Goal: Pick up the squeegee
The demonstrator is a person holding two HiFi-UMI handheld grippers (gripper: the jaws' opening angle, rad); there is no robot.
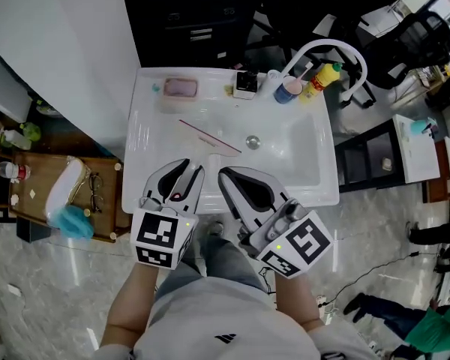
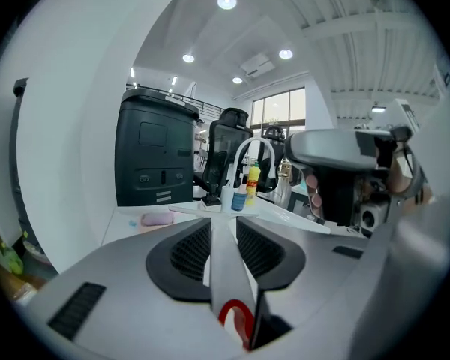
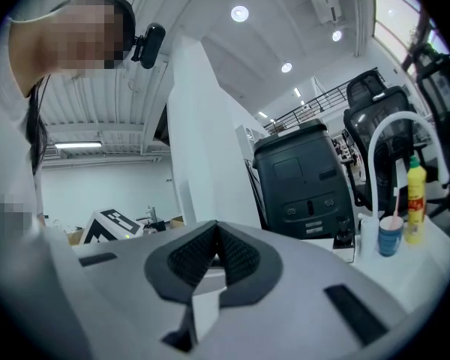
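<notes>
White porcelain is carrying everything that matters here: the sink (image 1: 139, 148) is holding the squeegee (image 1: 210, 136), a thin pinkish strip that is lying flat and slantwise on the basin floor, running from the left half of the basin toward the drain (image 1: 253, 142) and ending just beside it. Nothing is touching it.

Both grippers are hanging over the sink's near edge, side by side and well apart from the squeegee. The left gripper (image 1: 191, 167) is pointing into the basin with its jaws standing a narrow way apart; its own view is showing a light wedge of gap between the dark pads and nothing inside it. The right gripper (image 1: 223, 172) is sitting just to the right, and its own view is showing the pads meeting at the tips, so it is closed on nothing.

Along the sink's back edge a pink block (image 1: 180, 88) is resting near the left corner, while a blue cup (image 1: 288, 90) and a yellow bottle (image 1: 324, 75) are standing by the white faucet (image 1: 337, 49) near the right corner.

By my reading the pick-up is not yet under way: no part is done. Reaching over the basin, lowering onto the strip, closing on it and lifting are all remaining
</notes>
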